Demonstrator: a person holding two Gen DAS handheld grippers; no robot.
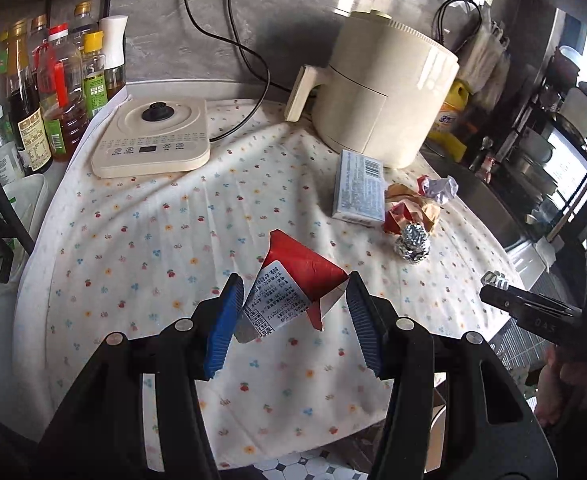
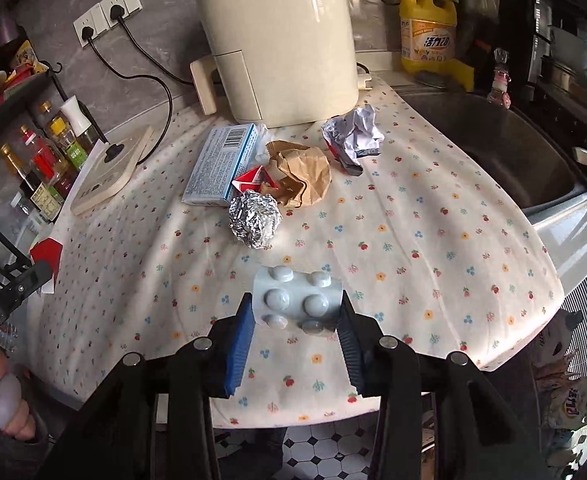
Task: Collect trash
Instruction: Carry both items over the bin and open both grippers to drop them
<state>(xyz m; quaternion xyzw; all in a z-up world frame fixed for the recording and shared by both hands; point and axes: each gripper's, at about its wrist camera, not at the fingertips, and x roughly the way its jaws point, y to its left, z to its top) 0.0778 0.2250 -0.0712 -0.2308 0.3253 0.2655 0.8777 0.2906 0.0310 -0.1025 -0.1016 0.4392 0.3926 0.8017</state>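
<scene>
Two pieces of trash are in my tools at this moment, one apiece. Through the left wrist camera, my left tool (image 1: 291, 300) is clamped across a red carton (image 1: 293, 284), flattened and creased, its white printed label facing me. It hangs just above the flowered table (image 1: 133, 240). I judge it light and springy: folded card that crumples rather than slips, so the grip across its folded middle looks sound. Further off lie a blue box (image 1: 359, 190), a foil ball (image 1: 412, 243), a brown paper bag (image 1: 425, 204) and a crumpled white paper (image 1: 441, 188), all near the cream air fryer (image 1: 385, 92).

Through the right wrist camera, my right tool (image 2: 296, 312) is closed on a blister pack (image 2: 295, 300), its pads pressing the two side edges, domes up, over the near part of the table (image 2: 433, 240). This one I take to be stiff but thin and slick plastic; pinched by the edges it could bow or pop free, so I would not squeeze harder. The foil ball (image 2: 254, 220) sits just beyond, touching a second small red carton (image 2: 253, 178) and the brown paper bag (image 2: 305, 176); the blue box (image 2: 221, 166) lies beside them. Foil should dent easily and hold anywhere.
</scene>
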